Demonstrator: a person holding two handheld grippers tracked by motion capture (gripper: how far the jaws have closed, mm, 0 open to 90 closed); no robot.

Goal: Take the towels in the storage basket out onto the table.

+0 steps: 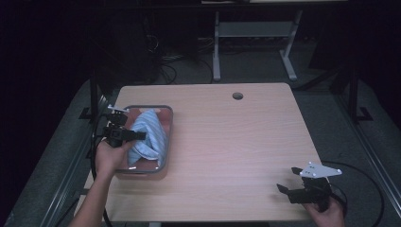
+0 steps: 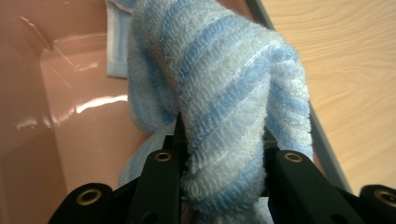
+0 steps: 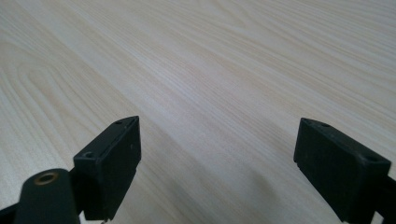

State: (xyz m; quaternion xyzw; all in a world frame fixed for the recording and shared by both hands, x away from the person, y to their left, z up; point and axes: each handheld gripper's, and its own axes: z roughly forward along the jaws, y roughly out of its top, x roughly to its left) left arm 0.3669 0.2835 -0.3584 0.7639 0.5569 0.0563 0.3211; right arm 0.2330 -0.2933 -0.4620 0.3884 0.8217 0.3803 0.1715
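Towel (image 1: 149, 135) is terry cloth w/ light-blue and white stripes running diagonally, looped texture clear in the left gripper view (image 2: 233, 93), where a flat hemmed edge shows at upper left of frame. It's bunched into a thick rolled fold, lying in a pink tray (image 1: 166, 124) w/ a grey rim, at the left-centre of the high view, on the left part of the wooden table (image 1: 236, 151). Tray floor is glossy w/ light reflections (image 2: 56, 154).

Left gripper (image 1: 124, 134) sits over the tray's left side, jaws pinched tight on the towel fold, cloth bulging up btwn them (image 2: 224, 186).

Right gripper (image 1: 289, 179) is at lower right of the high view, near the table's front edge, jaws spread wide w/ nothing btwn them, bare wood grain beneath (image 3: 215, 140).

No readable brands, labels or writing on towel, tray or grippers.
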